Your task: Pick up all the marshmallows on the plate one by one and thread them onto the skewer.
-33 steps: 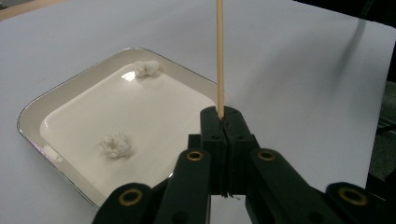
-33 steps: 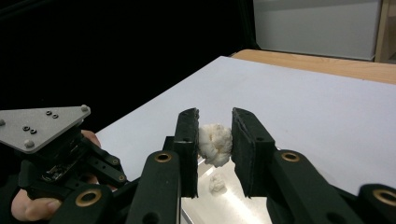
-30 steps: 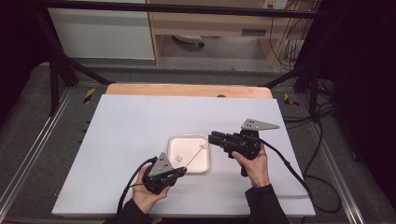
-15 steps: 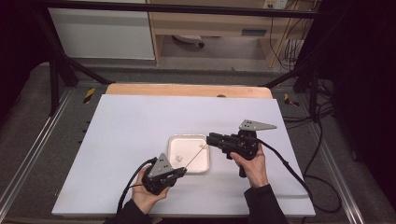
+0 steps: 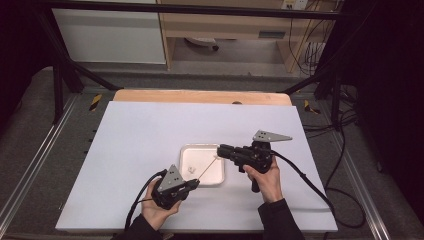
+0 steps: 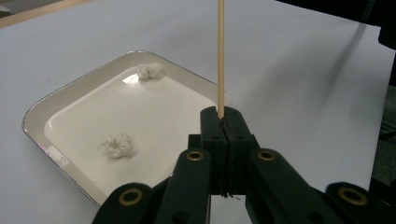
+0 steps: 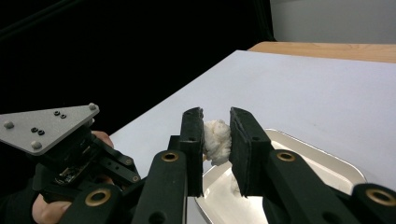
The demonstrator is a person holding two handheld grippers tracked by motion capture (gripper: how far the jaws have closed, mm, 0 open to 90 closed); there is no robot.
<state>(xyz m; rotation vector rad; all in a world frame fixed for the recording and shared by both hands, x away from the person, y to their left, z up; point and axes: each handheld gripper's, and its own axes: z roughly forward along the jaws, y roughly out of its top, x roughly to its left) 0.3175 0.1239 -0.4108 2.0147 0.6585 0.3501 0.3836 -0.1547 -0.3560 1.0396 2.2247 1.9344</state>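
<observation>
Jaws of the left gripper (image 6: 223, 122) pinch a skewer (image 6: 220, 56); the right gripper (image 7: 216, 140), closing, squeezes a marshmallow (image 7: 217, 140), seemingly unthreaded; two remain in the tray (image 6: 42, 109).

One tray (image 5: 220, 176) sits on one table (image 5: 130, 150). Three white puffs: two in the tray (image 6: 117, 145) (image 6: 149, 70), one between jaws (image 7: 217, 140). One skewer (image 6: 220, 56). Two grippers, left (image 5: 192, 184) and right (image 5: 221, 150), in two hands (image 5: 159, 212) (image 5: 267, 176).
</observation>
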